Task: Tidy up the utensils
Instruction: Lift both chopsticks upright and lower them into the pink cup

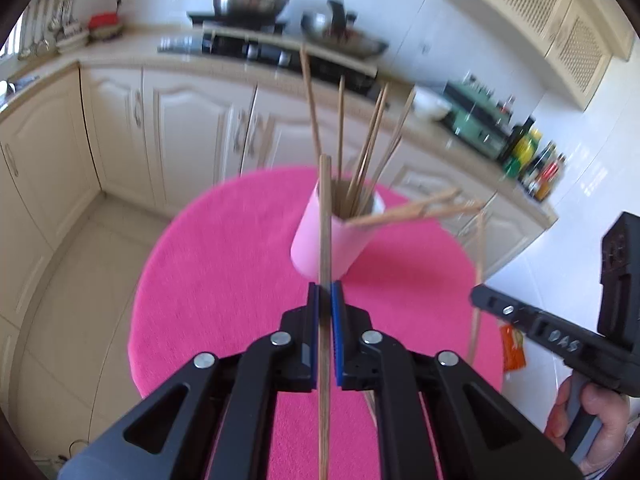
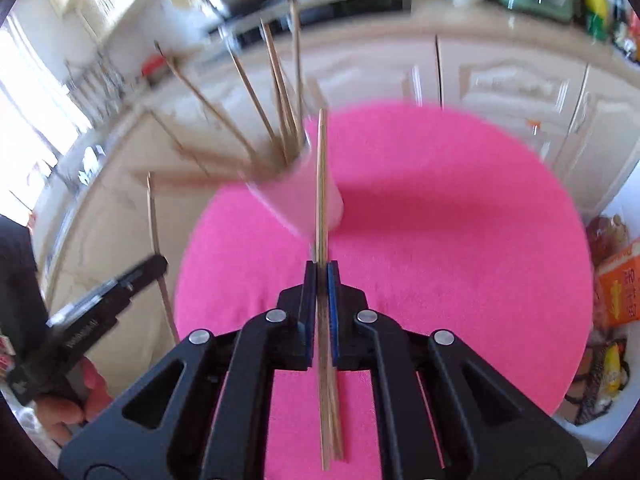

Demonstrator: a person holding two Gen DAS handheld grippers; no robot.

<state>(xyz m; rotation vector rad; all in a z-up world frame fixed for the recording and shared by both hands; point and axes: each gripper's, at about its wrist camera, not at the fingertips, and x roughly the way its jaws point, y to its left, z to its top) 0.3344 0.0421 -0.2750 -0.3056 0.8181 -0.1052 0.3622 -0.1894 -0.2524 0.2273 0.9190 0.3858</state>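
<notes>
Pink round table cover (image 1: 224,264) fills my view, cabinets (image 1: 120,128) behind at 12 o'clock. On it stands the pale pink cup (image 1: 332,236), bristling with wooden chopsticks (image 1: 360,148); a few lean out toward 3 o'clock. My left gripper (image 1: 325,292) is clamped on a single chopstick (image 1: 325,216) pointing at the cup's rim. My right gripper (image 2: 321,270) is clamped on a thin bundle of sticks (image 2: 322,184) pointing toward 12 o'clock, crossing the cup.

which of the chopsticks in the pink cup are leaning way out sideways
The pair tipped nearly level over the pink cup's rim, toward the counter bottles; the rest stand fairly upright.
</notes>
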